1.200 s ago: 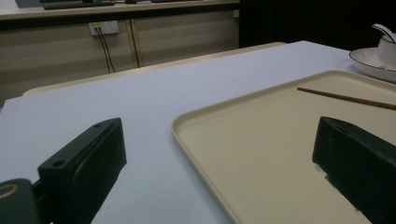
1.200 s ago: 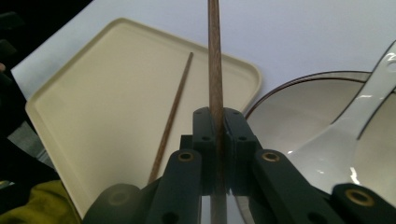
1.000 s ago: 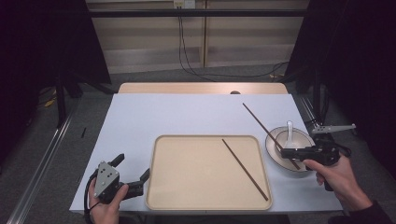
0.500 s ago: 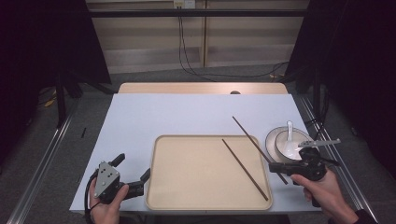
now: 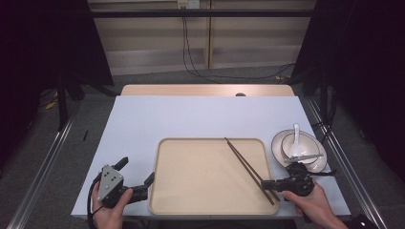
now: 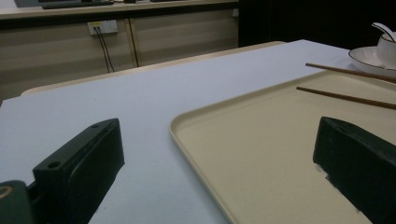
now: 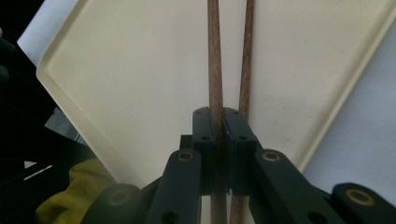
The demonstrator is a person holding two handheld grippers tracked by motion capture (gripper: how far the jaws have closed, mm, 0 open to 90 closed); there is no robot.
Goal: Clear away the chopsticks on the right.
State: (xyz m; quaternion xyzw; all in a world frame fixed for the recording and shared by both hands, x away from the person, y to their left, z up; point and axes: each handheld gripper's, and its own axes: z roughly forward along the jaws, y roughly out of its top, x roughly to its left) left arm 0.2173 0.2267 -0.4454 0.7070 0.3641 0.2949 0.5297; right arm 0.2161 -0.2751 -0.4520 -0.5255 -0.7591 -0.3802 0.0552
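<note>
Under the right gripper point(image 7: 218, 126), chopstick point(image 7: 214, 56) ends hidden

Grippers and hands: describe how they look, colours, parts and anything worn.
Both are black, two-jawed tools. The left gripper carries a grey three-cornered plate with small holes and trails a black cable. The right gripper has flat black pads on linked arms with brass-coloured pivot pins. A yellow-green sleeve shows beside it.

Right gripper view: the two slender brown wooden chopsticks point(image 7: 215, 56) are cut off by the top edge, and their near ends are hidden behind the right hand-held gripper point(image 7: 219, 123). Left gripper view: the white ceramic bowl point(image 6: 386, 46) is cropped at the right edge, and the shallow beige plastic tray point(image 6: 261, 154) runs off the bottom.
</note>
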